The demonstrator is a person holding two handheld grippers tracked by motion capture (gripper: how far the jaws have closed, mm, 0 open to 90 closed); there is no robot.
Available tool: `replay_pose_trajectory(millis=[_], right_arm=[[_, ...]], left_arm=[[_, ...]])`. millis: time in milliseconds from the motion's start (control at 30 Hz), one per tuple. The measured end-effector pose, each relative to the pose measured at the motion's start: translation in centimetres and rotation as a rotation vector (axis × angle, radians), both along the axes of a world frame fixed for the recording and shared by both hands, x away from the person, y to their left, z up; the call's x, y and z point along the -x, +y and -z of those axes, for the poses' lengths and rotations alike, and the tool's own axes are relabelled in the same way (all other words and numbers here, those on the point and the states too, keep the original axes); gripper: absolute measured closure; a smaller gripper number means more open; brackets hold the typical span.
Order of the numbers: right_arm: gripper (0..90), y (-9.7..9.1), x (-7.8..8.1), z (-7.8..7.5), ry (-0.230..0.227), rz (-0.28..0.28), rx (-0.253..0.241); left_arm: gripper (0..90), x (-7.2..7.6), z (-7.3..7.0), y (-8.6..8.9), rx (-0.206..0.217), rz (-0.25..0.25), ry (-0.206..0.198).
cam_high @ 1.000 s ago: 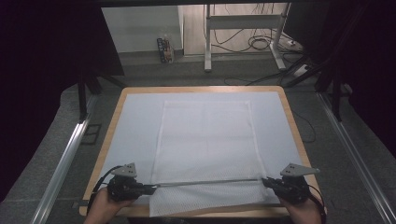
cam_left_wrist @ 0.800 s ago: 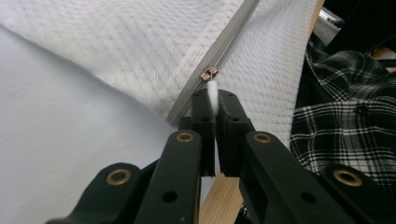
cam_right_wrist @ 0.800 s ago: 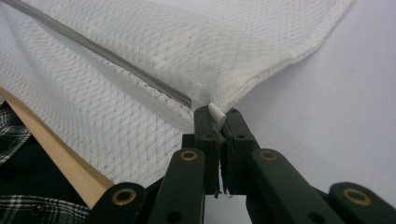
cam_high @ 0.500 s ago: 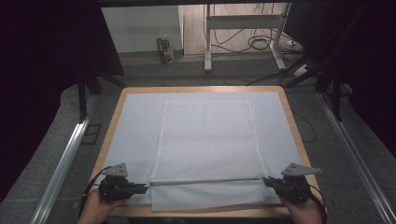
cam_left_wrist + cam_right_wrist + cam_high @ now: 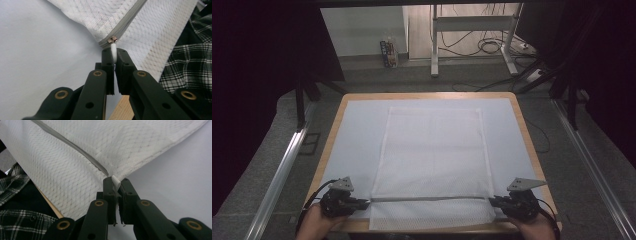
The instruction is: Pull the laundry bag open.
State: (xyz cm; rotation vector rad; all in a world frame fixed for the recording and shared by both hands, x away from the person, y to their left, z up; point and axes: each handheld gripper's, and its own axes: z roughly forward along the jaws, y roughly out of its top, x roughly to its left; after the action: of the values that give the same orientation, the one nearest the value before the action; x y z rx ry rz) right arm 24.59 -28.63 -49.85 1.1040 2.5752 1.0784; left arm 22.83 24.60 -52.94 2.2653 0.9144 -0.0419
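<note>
Since a second ago your left gripper [image 5: 362, 202] slid outward; zipper pull [image 5: 113, 48] clamped at mesh bag's [image 5: 432, 160] left end. Right gripper [image 5: 494, 201] clamped on bag's corner tab [image 5: 115, 181]. Zipper looks fully run; release remains.

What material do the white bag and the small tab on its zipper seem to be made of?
Mesh bag: probably a synthetic knit, matte white, showing a fine honeycomb weave. Zipper pull tab: likely smooth white plastic, on a metal-looking slider with a dull shine.
</note>
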Motion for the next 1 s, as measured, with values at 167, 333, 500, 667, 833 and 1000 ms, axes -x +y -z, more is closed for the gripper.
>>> replay_pose_trajectory(millis=[167, 333, 500, 667, 833, 1000], right_arm=[[68.4, 0.2, -0.1, 0.2, -0.004, -0.010, 0.030], [47.2, 0.3, -0.1, 0.1, -0.046, -0.002, 0.028], [36.6, 0.2, -0.1, -0.2, -0.086, 0.012, 0.017], [24.2, -0.1, -0.2, -0.5, -0.132, 0.034, -0.006], [18.0, -0.5, -0.4, -0.4, -0.152, 0.053, -0.016], [13.9, -0.8, -0.5, -0.3, -0.158, 0.065, -0.025]], left_arm=[[77.7, -0.2, 0.6, -0.1, 0.008, -0.011, 0.014], [52.0, -0.1, 0.5, -0.3, 0.004, -0.047, -0.019], [37.9, 0.2, 0.1, -0.4, -0.013, -0.084, -0.059], [23.5, 0.9, -0.4, -0.4, -0.048, -0.116, -0.158], [15.0, 1.9, -0.7, -0.2, -0.052, -0.152, -0.240], [7.5, 2.6, -0.5, 0.5, -0.033, -0.217, -0.271]])
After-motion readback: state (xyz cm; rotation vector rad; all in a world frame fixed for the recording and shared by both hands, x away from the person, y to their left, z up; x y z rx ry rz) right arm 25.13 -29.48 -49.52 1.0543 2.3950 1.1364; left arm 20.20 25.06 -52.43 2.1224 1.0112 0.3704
